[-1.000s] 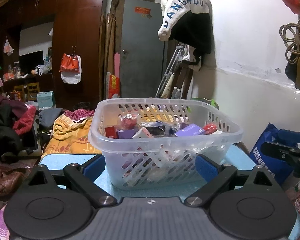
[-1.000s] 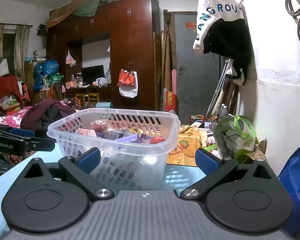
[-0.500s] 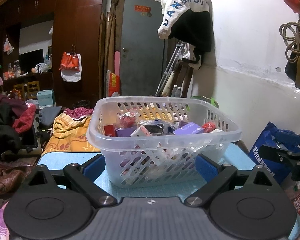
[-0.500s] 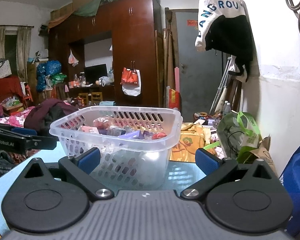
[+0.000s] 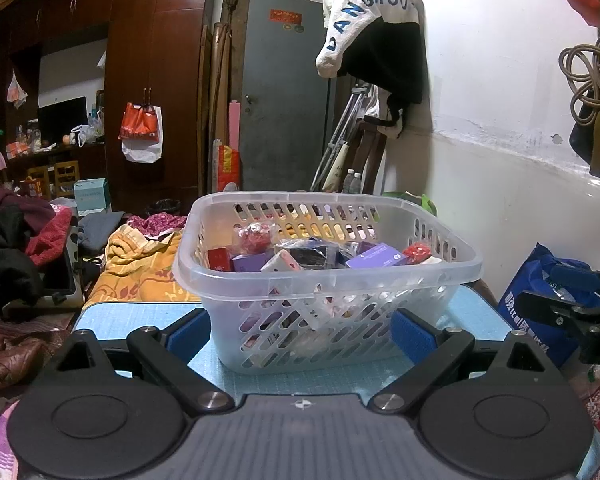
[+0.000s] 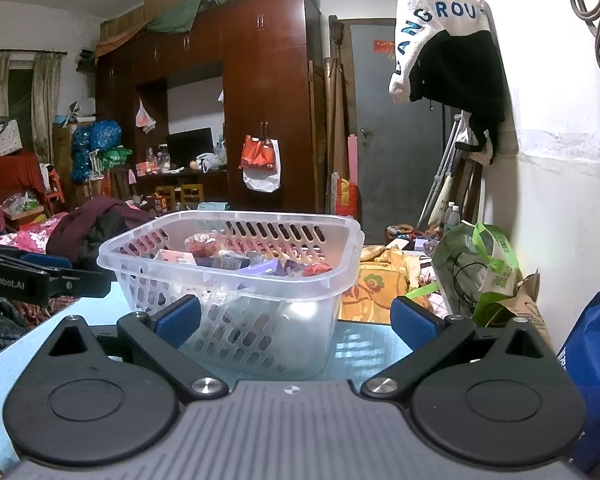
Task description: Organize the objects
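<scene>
A clear slotted plastic basket [image 5: 332, 280] [image 6: 236, 284] stands on a light blue table [image 5: 140, 316] [image 6: 360, 344]. Inside lie several small items, among them a purple box [image 5: 376, 258], a red box [image 5: 219, 259] and a red wrapped packet [image 5: 255, 237]. My left gripper [image 5: 300, 330] is open and empty, its blue pads either side of the basket's near wall, a little short of it. My right gripper [image 6: 296, 318] is also open and empty, facing the basket's right corner. Each gripper shows at the edge of the other's view.
A white wall [image 5: 500, 152] runs along the right, with a blue bag [image 5: 540, 300] below it and a green bag [image 6: 480, 272] further back. A yellow blanket [image 5: 140, 264] and piled clothes [image 5: 16, 256] lie beyond the table. Dark wardrobes [image 6: 268, 112] stand at the back.
Both views have shifted slightly: the basket sits a little higher in frame, as both grippers have dropped or tipped a little. Both grippers stay open and the basket has not moved.
</scene>
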`<state>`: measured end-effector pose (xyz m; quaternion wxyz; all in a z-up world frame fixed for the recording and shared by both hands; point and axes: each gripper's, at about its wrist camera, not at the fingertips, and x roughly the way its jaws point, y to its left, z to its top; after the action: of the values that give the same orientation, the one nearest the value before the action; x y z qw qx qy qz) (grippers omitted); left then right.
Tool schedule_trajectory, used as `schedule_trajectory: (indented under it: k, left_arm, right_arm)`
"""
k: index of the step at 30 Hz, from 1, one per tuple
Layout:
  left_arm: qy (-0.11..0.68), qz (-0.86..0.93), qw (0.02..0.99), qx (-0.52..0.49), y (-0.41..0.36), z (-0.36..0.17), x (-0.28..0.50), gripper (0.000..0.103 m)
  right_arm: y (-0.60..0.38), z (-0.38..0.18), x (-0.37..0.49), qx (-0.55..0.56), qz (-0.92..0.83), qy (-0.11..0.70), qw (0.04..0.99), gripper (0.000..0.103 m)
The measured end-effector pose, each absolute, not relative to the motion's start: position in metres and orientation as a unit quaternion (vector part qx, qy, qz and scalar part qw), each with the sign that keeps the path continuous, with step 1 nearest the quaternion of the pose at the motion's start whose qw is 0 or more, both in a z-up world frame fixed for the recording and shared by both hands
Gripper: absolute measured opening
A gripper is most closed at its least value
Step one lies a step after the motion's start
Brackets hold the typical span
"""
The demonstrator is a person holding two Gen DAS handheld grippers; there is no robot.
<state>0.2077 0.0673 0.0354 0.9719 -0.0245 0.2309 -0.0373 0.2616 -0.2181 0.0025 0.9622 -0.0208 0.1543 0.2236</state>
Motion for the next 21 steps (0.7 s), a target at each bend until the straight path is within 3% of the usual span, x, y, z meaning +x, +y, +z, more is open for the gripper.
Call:
schedule_trajectory:
  k: [21]
  left_arm:
    - [0.232, -0.033, 0.972, -0.026, 0.0682, 0.0339, 0.2096, 0.098]
  right_arm:
    - [-0.2194, -0.0003, 0.2622, -0.025, 0.220, 0.153, 0.963, 0.103]
